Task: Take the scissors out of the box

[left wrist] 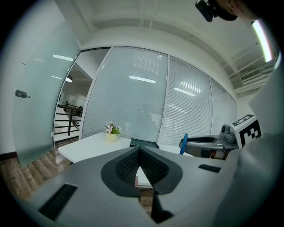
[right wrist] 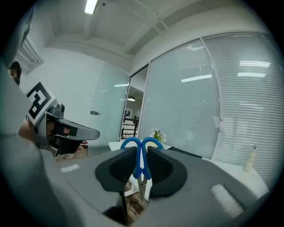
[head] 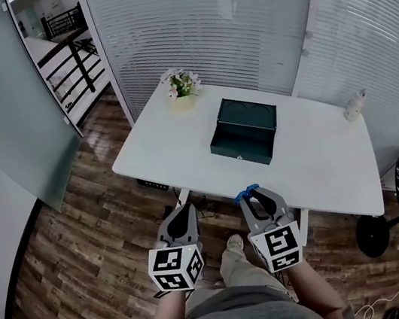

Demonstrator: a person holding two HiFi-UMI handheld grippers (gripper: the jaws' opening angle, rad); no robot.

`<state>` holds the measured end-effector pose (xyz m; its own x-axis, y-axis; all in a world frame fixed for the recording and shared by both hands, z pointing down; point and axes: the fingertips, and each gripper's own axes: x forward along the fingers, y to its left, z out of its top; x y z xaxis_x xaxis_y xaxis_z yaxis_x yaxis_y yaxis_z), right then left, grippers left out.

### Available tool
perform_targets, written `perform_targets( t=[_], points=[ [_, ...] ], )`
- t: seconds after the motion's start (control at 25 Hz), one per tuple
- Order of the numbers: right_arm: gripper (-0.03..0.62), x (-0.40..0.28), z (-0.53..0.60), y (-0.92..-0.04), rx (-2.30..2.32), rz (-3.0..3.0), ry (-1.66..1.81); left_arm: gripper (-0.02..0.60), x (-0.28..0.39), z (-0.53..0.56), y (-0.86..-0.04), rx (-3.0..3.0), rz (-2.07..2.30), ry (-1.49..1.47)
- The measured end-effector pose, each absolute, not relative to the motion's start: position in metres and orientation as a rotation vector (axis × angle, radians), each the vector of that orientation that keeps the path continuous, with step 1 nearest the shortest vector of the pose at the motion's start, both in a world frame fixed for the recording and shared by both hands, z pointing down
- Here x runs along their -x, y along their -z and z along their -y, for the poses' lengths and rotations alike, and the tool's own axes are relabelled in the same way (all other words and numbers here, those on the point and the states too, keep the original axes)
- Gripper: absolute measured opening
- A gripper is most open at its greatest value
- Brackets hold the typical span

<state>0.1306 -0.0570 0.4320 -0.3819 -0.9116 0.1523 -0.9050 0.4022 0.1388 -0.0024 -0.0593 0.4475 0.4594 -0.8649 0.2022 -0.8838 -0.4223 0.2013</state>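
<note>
Frosted glass walls close in a room with a plank floor, where a white surface (head: 323,164) carries a dark box (head: 244,130), a small pot of flowers (head: 181,89) and a pale bottle (head: 355,106). The person stands back from its near edge. The scissors (right wrist: 141,155) are already out, well apart from the box, and the right gripper (head: 256,197) has its jaws clamped on their blue handles just below the loops, which poke out past the tips. The blades are hidden. The left gripper (head: 187,210) has its jaws together on nothing. I reckon the scissors are light and stiff, but smooth plastic could pivot or slip, so the handle neck seems the sound place to grip.
</note>
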Motion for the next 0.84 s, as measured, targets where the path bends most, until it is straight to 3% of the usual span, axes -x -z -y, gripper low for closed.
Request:
perform_targets(
  t=[0.84],
  points=[
    [0.086, -0.121, 0.076, -0.419, -1.606, 2.497, 0.048, 0.005, 0.000, 0.079, -0.446, -2.431, 1.491, -0.088]
  ],
)
